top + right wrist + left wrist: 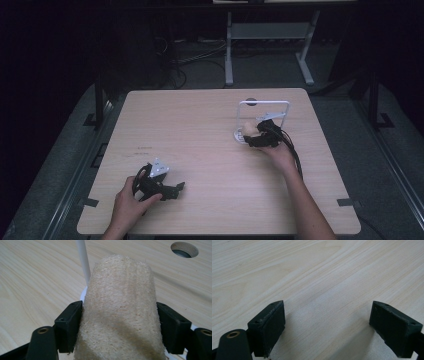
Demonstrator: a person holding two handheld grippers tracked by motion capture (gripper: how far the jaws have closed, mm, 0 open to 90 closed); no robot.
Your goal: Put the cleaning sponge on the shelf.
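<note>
No text, label, brand, number or sign can be read in any view. A small dark mark on the wooden table [150, 120], left of centre in the high view, is too small and blurred to make out as writing.

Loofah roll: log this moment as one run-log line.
right tongs: shut on loofah roll | location: at white wire stand | left tongs: open, empty, over table

Right tongs [250, 136] grip beige loofah roll [248, 129] beside white wire stand [263, 103]; left tongs [176, 189] rest low on tabletop [200, 150].
</note>
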